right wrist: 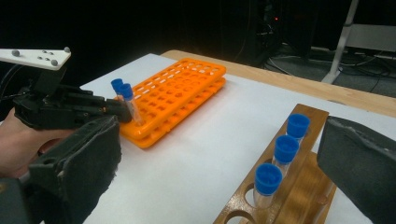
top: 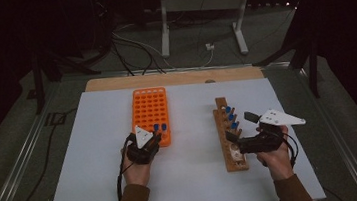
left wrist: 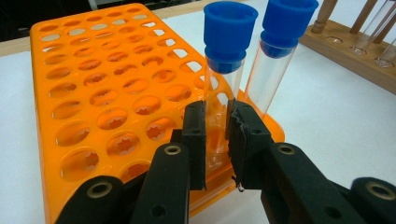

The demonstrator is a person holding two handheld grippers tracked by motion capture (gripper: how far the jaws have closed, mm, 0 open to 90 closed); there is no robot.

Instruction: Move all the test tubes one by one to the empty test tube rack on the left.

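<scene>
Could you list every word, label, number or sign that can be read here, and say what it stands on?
There are none to read: the orange rack, the blue-capped tubes, the wooden rack and the white table sheet bear no legible print.
A dark marking on the floor left of the table is too blurred to read.

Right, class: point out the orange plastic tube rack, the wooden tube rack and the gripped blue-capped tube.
orange plastic tube rack point(top: 144, 106), high view, top grid
wooden tube rack point(right wrist: 306, 186), right gripper view, top board
gripped blue-capped tube point(left wrist: 229, 28), left gripper view, cap
</scene>
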